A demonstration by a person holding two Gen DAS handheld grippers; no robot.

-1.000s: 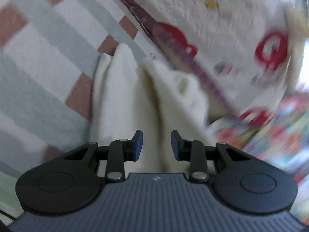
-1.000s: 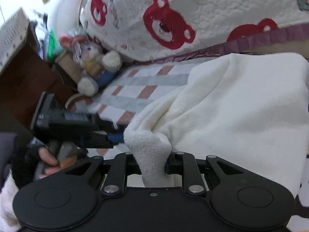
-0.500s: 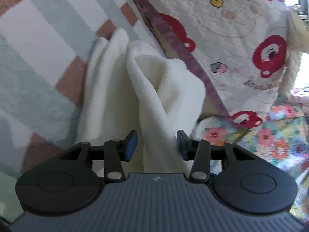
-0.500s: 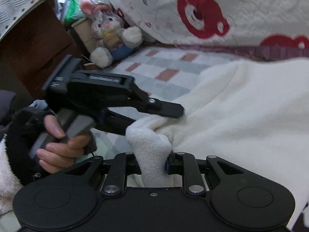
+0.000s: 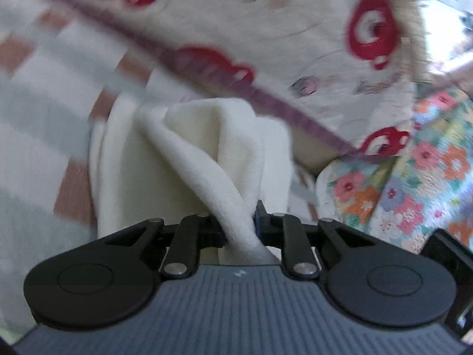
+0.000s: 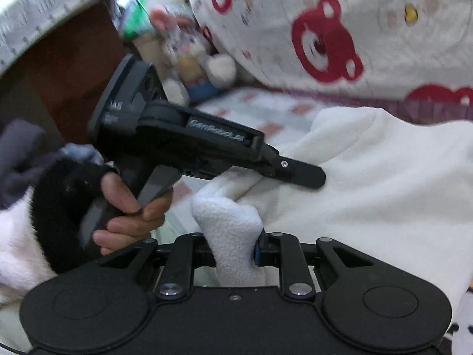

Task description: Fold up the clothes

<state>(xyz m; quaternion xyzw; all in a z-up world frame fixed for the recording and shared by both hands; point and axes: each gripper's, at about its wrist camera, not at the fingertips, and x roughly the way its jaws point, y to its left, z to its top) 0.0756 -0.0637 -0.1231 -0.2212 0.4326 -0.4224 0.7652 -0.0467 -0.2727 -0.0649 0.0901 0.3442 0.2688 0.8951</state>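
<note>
A cream fleece garment (image 5: 189, 151) lies bunched on the checked bedsheet (image 5: 35, 136). My left gripper (image 5: 238, 227) is shut on a twisted fold of the fleece. In the right wrist view the same garment (image 6: 384, 183) spreads out to the right, and my right gripper (image 6: 236, 251) is shut on a thick bunched corner of it. The left gripper (image 6: 301, 174) also shows there from the side, held by a hand (image 6: 130, 207), its fingers pressed into the fleece just above my right gripper.
A white quilt with red bear prints (image 5: 266, 23) (image 6: 340, 35) lies behind the garment. A flowered cover (image 5: 414, 183) sits at the right. A plush rabbit (image 6: 192, 65) and a brown headboard (image 6: 68, 68) stand at the far left.
My left gripper went from open around the fleece fold to shut on it. The left gripper has moved further over the garment, closer to my right gripper, which keeps its hold.
</note>
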